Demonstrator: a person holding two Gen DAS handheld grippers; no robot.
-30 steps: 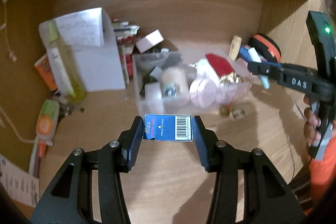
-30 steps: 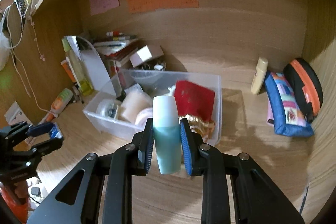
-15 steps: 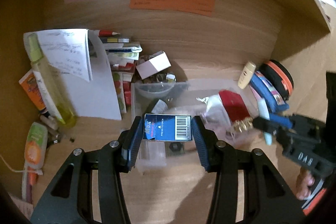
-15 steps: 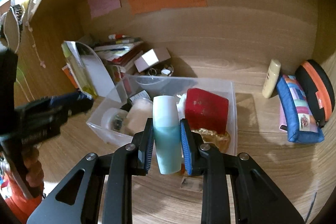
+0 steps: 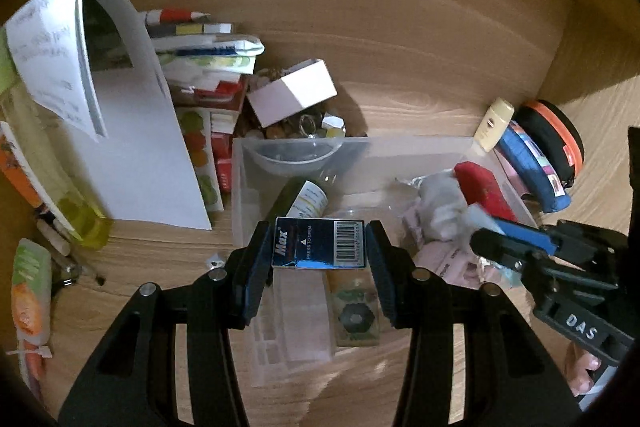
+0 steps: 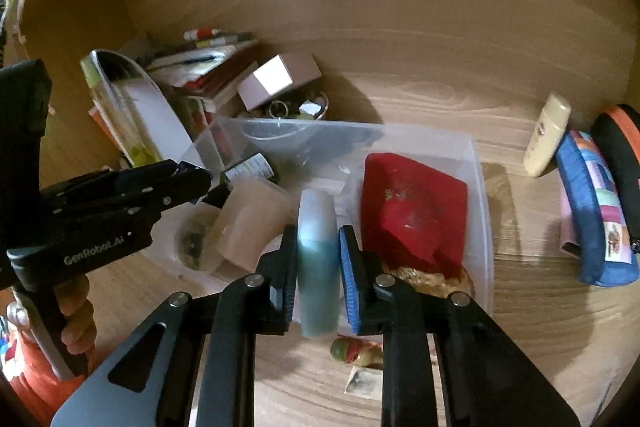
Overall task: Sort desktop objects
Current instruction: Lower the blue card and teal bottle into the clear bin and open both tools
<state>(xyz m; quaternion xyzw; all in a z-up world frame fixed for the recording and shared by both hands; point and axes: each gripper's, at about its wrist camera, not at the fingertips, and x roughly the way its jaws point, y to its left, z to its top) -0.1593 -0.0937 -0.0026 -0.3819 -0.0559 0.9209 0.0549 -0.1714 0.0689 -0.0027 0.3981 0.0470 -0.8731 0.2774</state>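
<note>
My left gripper [image 5: 319, 247] is shut on a small blue Max staple box [image 5: 319, 243] and holds it above the near left part of the clear plastic bin [image 5: 360, 149]. My right gripper [image 6: 319, 259] is shut on a white and teal roll-on bottle [image 6: 318, 251], held over the bin's [image 6: 478, 195] near edge. The bin holds a red pouch [image 6: 414, 215], a tape roll [image 6: 250, 223], a small jar and other items. Each gripper shows in the other's view: the right one [image 5: 504, 239] at the right, the left one [image 6: 192, 183] at the left.
A white file holder [image 5: 132, 147] with papers and a stack of books stand left of the bin. A white box [image 5: 292, 93] and a bowl of trinkets sit behind it. A cream tube [image 6: 546, 135], a blue pouch [image 6: 592, 215] and a black-orange case are at the right. A small figurine [image 6: 354, 351] lies in front.
Both grippers have moved forward and lower over the bin with their objects still held. The bin looks larger and closer in both views.
</note>
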